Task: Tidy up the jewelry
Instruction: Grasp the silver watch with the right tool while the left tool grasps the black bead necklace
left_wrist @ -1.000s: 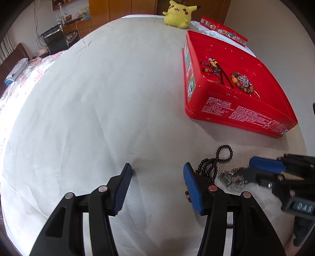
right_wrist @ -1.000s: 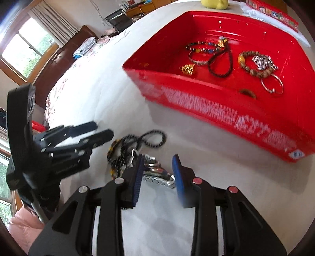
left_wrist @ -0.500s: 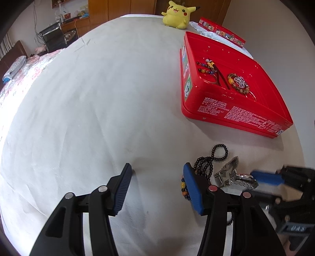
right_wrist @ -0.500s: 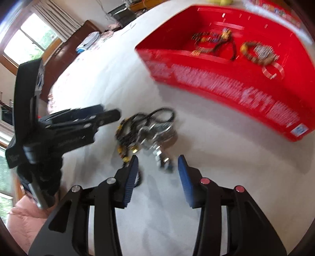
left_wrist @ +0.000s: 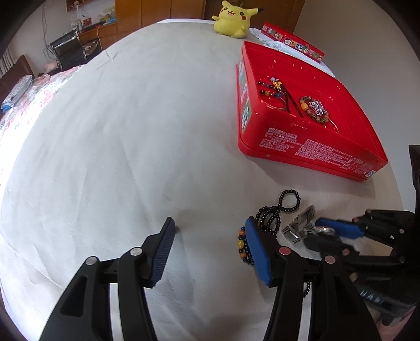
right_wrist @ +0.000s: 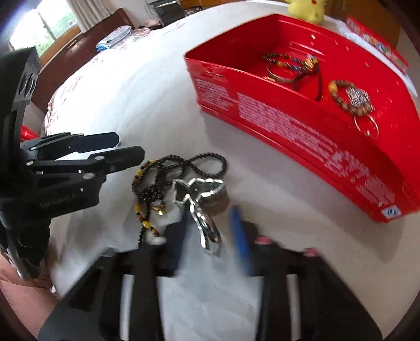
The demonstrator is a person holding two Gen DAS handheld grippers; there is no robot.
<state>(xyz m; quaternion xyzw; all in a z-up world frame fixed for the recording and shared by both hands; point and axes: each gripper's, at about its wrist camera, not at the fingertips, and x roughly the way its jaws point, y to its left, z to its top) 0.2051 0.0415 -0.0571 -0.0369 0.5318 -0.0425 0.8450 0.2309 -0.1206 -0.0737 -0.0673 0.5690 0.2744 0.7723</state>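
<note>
A silver metal watch band (right_wrist: 202, 199) lies on the white bedsheet beside a black bead necklace (right_wrist: 183, 165) and an amber-and-black bead bracelet (right_wrist: 143, 207). My right gripper (right_wrist: 210, 233) is open, blurred by motion, with its blue pads either side of the band's near end. In the left wrist view the band (left_wrist: 302, 223) and necklace (left_wrist: 278, 209) lie right of my left gripper (left_wrist: 210, 251), which is open and empty above the sheet. The red box (left_wrist: 354, 126) holds several bracelets.
A yellow Pikachu plush (left_wrist: 232, 18) and a red lid (left_wrist: 291, 42) sit at the far end of the bed. A bare stretch of white sheet (left_wrist: 131, 131) lies left of the box. A chair and desk stand beyond the bed.
My right gripper has pulled back and swung, and the silver band has shifted and unfolded between its pads. The left gripper stayed open and barely moved.
</note>
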